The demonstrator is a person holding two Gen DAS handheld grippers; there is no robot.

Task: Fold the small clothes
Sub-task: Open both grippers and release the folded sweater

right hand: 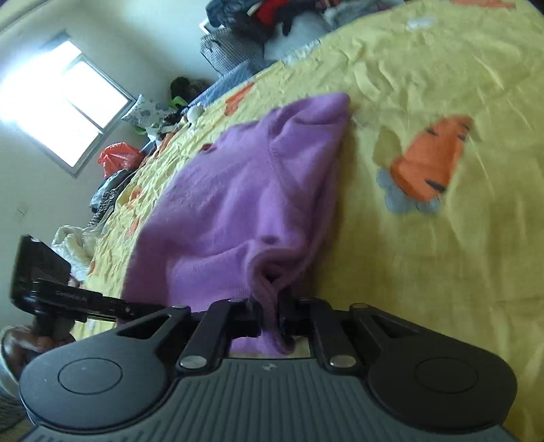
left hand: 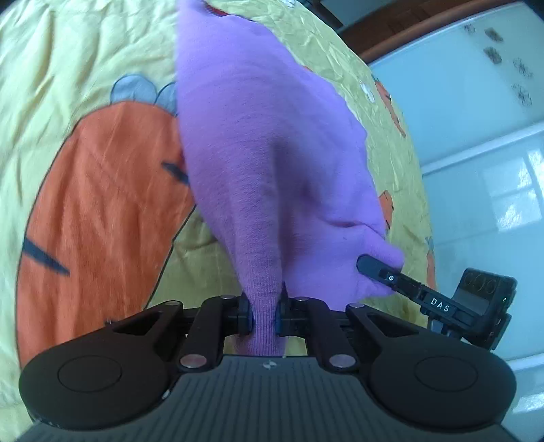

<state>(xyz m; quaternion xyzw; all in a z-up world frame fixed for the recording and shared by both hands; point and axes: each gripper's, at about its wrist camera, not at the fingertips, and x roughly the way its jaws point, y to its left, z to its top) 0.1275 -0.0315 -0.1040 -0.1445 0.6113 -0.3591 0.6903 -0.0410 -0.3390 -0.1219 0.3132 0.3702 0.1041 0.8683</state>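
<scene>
Meanwhile, both the left gripper (left hand: 264,314) and right gripper (right hand: 271,318) pinch the purple sweater's (left hand: 258,142) soft, light hem, on the yellow bedsheet (right hand: 442,258); edge grips suit it best.

Yellow carrot-print bedsheet (right hand: 425,68) carries purple sweater (right hand: 238,190).

The sweater (right hand: 244,190) lies spread on the bedsheet (right hand: 442,272), with the left gripper (left hand: 263,314) and the right gripper (right hand: 270,319) side by side at its near hem. A pile of clothes (right hand: 265,17) sits at the bed's far edge, a plastic bag (right hand: 117,158) along its left edge.
</scene>
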